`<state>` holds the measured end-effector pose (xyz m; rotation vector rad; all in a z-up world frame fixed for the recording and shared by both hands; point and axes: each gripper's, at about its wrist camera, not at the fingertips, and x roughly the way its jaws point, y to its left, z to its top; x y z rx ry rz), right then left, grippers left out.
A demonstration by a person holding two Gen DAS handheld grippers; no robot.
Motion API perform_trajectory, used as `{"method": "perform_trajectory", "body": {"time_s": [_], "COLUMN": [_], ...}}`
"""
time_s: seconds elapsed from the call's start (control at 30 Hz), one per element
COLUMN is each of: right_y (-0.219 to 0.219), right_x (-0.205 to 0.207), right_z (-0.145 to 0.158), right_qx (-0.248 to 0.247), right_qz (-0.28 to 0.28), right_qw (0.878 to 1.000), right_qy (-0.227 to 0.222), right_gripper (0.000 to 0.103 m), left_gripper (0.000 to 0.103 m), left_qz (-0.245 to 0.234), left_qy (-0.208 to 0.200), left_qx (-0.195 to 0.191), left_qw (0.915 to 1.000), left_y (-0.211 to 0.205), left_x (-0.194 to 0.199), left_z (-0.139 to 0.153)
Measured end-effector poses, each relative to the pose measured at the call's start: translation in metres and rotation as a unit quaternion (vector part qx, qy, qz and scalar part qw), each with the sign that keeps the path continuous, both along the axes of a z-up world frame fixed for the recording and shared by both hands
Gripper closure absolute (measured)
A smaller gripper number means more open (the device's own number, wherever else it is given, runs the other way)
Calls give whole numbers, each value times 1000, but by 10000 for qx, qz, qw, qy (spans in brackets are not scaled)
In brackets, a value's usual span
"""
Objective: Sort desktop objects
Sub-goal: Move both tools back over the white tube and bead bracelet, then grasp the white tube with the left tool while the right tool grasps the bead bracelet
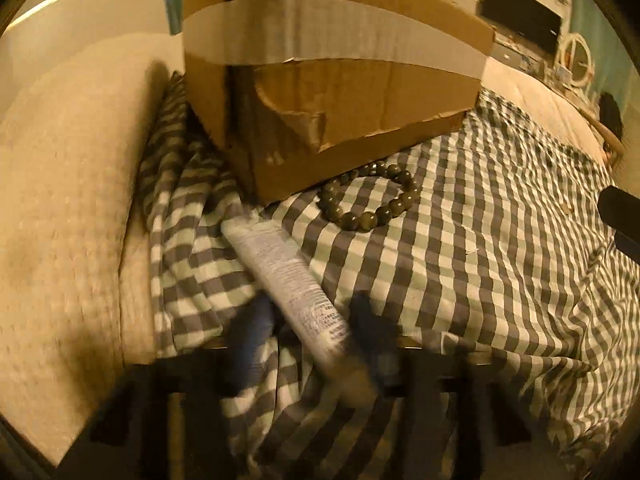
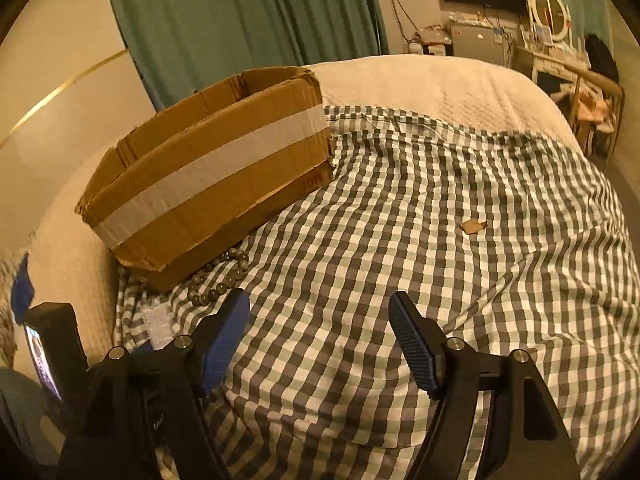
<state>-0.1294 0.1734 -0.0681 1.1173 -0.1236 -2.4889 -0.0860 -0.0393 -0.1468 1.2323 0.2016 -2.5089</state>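
Note:
A brown cardboard box (image 1: 340, 120) (image 2: 208, 184) with a white tape band stands open-topped on a checked cloth (image 1: 480, 240) (image 2: 400, 220). A dark bead bracelet (image 1: 370, 196) (image 2: 218, 280) lies against the box's front edge. A white printed tube (image 1: 288, 276) (image 2: 158, 326) lies slanted near the box corner. My left gripper (image 1: 312, 320) is blurred, its blue fingers either side of the tube with gaps showing. My right gripper (image 2: 320, 320) stands open over bare cloth, right of the bracelet.
A small cardboard scrap (image 2: 472, 226) lies on the cloth to the right. A cream quilted bed surface (image 1: 60, 200) (image 2: 440, 84) borders the cloth at left and back. Green curtains (image 2: 240, 12) and a cluttered desk (image 2: 552, 60) stand beyond.

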Motion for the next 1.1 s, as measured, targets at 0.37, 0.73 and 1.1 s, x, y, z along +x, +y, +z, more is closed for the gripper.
{"method": "perform_trajectory", "body": {"time_s": [0.37,0.73,1.1], "right_y": [-5,-40,-119], "right_x": [4,-1,-46], "right_z": [2,-11,-58], "right_qx": [-223,-429,-69], "right_qz": [128,344,287], "right_qw": [9997,9976,9957], "right_qy": [-31,-411,-875], "right_gripper": [30,30,51], "left_gripper": [86,86,86], "left_qz": [16,-89,568], "left_qy": [806,1139,705], "left_qx": [629,917,1565], "left_qw": [9948,9892,9835], "left_y": [-32,-48,-79], "left_x": [38,42,19], "left_z": [67,95,50]}}
